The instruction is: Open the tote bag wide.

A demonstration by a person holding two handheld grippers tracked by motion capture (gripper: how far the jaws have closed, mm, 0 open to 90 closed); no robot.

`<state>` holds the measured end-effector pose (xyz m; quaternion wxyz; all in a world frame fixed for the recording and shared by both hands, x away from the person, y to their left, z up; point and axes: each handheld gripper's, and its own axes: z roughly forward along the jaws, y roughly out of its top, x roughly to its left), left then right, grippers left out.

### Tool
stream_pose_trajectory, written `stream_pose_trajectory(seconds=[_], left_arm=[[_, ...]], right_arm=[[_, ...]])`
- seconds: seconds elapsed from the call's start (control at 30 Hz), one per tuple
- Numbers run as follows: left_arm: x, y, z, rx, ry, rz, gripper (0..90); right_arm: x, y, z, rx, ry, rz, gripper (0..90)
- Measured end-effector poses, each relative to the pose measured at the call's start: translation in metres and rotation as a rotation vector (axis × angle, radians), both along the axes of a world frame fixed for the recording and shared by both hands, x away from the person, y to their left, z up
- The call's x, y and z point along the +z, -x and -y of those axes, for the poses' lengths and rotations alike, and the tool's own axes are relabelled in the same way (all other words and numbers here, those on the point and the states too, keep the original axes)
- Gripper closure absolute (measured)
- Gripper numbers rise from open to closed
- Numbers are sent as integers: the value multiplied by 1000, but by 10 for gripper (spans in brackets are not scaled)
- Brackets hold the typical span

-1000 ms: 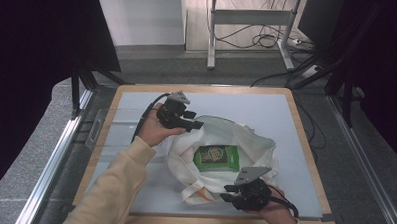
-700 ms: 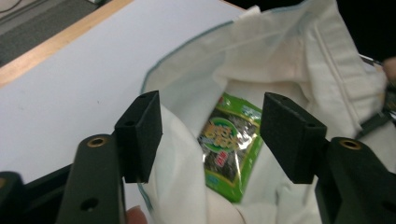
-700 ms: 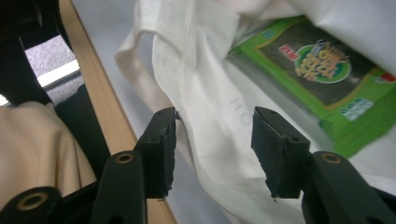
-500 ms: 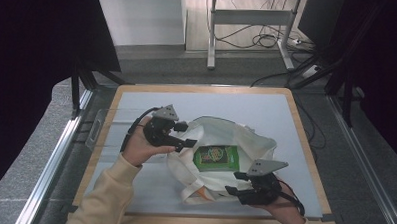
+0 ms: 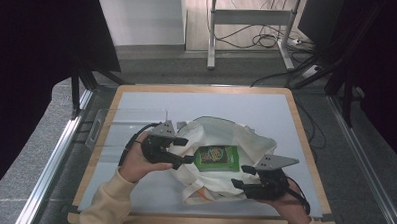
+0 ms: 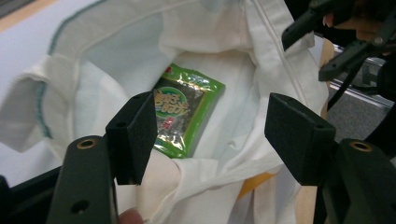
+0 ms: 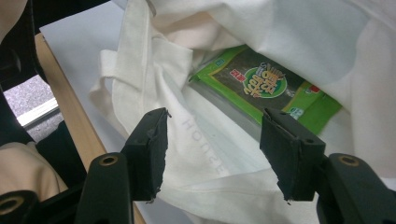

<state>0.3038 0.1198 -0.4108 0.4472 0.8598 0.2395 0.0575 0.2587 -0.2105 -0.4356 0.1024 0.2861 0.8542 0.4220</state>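
Observation:
A white cloth tote bag (image 5: pixel 245 138) lies on the table with its mouth spread, and a green snack packet (image 5: pixel 216 156) lies flat inside it. My left gripper (image 5: pixel 187 150) is at the bag's left rim. Its jaws have just been opening and stand open over the rim cloth and the packet (image 6: pixel 187 112) without pressing on either. My right gripper (image 5: pixel 239 176) is at the bag's near right edge. Its jaws have also just been opening and are open above the bag cloth, with the packet (image 7: pixel 266 84) just beyond. In the gripper views, the left gripper (image 6: pixel 210 135) and right gripper (image 7: pixel 212 144) pinch nothing.
A clear plastic tray (image 5: pixel 116 124) stands on the pale mat left of the bag. The wooden table edge (image 5: pixel 305 141) runs close to the bag's right side. Cables and a metal frame (image 5: pixel 249 23) are on the floor beyond the table.
The left hand has moved left and toward the near side along the bag's rim, and its jaws have widened. The right gripper's jaws have spread apart at the bag's near edge.

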Motion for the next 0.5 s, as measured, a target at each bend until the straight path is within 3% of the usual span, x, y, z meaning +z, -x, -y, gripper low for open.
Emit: stream_pose_trajectory(seconds=[0.1,0.23,0.3,0.33,0.37,0.5], left_arm=[[-6,0,6,-4,-23,-13,367],[-11,-2,12,-9,-55,-19,469],[-13,-2,14,-13,-67,-19,533],[-13,-2,14,-13,-67,-19,562],[-14,-1,15,-12,-73,-19,601],[-15,-1,22,-22,-108,-25,736]], right_arm=[[3,-2,1,-12,2,6,418],[13,-6,1,-42,-3,23,441],[19,-9,1,-39,-7,25,530],[19,-9,1,-39,-7,25,530],[25,-15,0,-34,0,24,622],[37,-33,-8,-65,19,19,784]])
